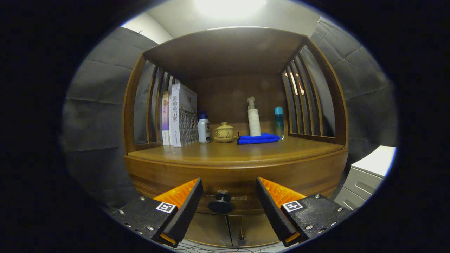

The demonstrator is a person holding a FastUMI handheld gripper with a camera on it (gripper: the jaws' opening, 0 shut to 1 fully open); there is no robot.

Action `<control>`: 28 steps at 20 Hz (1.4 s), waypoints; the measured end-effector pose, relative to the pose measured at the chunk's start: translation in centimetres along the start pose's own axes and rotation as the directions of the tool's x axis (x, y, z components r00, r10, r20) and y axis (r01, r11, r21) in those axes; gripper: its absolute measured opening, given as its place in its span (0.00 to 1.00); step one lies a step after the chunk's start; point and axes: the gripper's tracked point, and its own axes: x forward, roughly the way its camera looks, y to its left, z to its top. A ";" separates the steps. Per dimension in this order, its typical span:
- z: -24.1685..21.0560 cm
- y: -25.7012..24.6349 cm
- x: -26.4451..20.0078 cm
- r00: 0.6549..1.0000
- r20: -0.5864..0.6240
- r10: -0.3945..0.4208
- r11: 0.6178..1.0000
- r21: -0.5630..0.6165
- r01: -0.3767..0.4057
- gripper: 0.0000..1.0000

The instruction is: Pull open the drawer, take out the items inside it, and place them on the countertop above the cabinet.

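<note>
A wooden cabinet stands straight ahead, its drawer front (235, 177) shut under the countertop (232, 149). A dark round knob (220, 202) sticks out of the drawer front. My gripper (229, 196) is open, and the knob sits in the gap between the two fingers, a little nearer the left one, with neither finger touching it. What lies inside the drawer is hidden.
At the back of the countertop stand books (179, 116), a white bottle with a blue cap (204, 128), a lidded ceramic cup (224, 131), a pump bottle (254, 119), a folded blue cloth (258, 138) and a teal bottle (278, 121). A grey drawer unit (365, 175) stands to the right.
</note>
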 end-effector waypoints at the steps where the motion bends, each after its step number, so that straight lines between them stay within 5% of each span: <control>1: -0.6 0.1 0.2 1.000 -0.011 -0.002 1.000 -0.002 0.002 0.94; 6: -2.9 1.2 0.6 0.997 -0.075 0.006 0.999 0.054 -0.002 0.93; 13: -4.7 1.5 1.2 0.988 -0.155 -0.008 0.992 0.124 0.028 0.49; 17: -4.8 1.5 1.1 0.981 -0.189 -0.046 0.994 0.092 0.064 0.35; 28: -4.8 1.9 -5.8 0.987 -0.151 -0.056 0.995 0.073 0.068 0.33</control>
